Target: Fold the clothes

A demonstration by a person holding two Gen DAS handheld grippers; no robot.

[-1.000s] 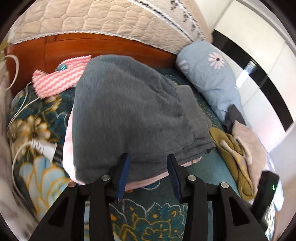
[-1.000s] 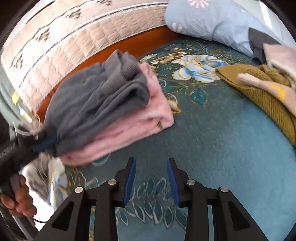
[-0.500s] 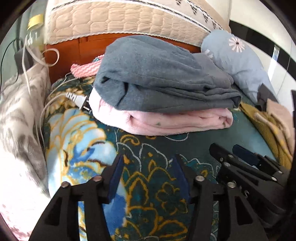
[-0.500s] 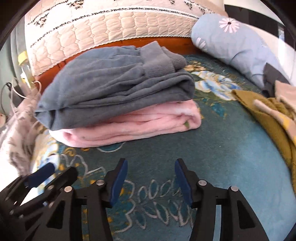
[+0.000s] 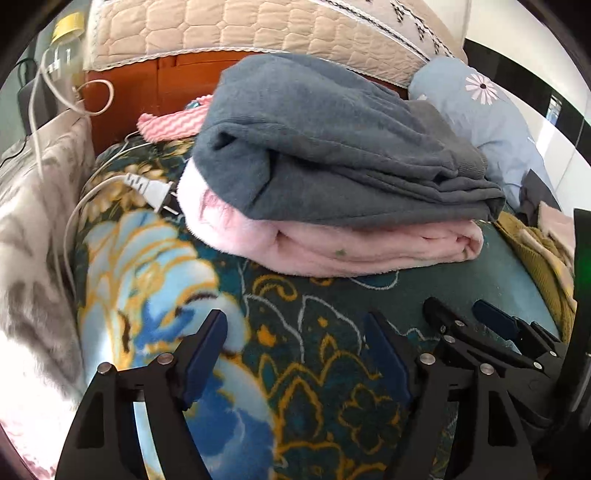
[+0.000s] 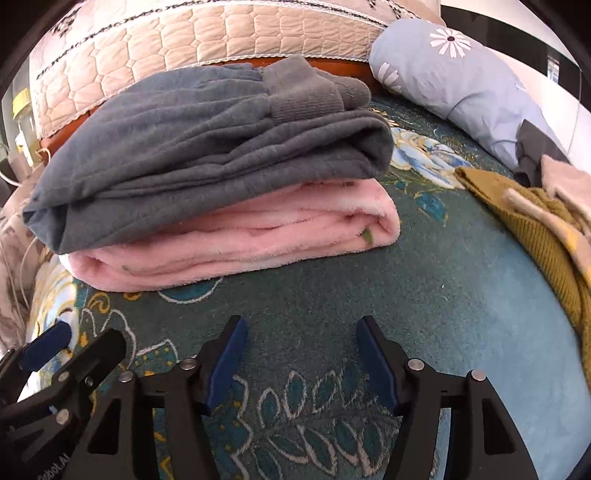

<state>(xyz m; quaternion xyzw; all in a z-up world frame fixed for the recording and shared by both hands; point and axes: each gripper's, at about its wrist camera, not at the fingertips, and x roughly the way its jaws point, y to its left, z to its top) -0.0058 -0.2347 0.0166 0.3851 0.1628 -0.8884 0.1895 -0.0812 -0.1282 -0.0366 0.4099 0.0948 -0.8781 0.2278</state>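
Note:
A folded grey garment [image 5: 332,155] [image 6: 207,147] lies on top of a folded pink fleece garment [image 5: 362,247] [image 6: 236,236], stacked on the flowered blanket [image 5: 288,332] [image 6: 332,288]. My left gripper [image 5: 295,347] hangs over the blanket in front of the stack, jaws opening, nothing between them. My right gripper [image 6: 299,350] is beside it, also short of the stack, jaws opening and empty. Each gripper shows in the other's view: the right one [image 5: 469,317] at lower right, the left one [image 6: 77,343] at lower left.
A mustard knit garment [image 6: 532,236] with beige pieces lies at the right. A light-blue flowered pillow [image 6: 458,74] leans at the back right. A quilted headboard cover [image 5: 258,29] and wooden board stand behind. A white plug and cable [image 5: 147,188], a pink zigzag cloth [image 5: 173,122] and a grey-white blanket [image 5: 33,221] are at the left.
The left gripper let go of the grey garment, which now rests on the pink one. Both grippers drew back from the stack, dipped lower, and their jaws widened.

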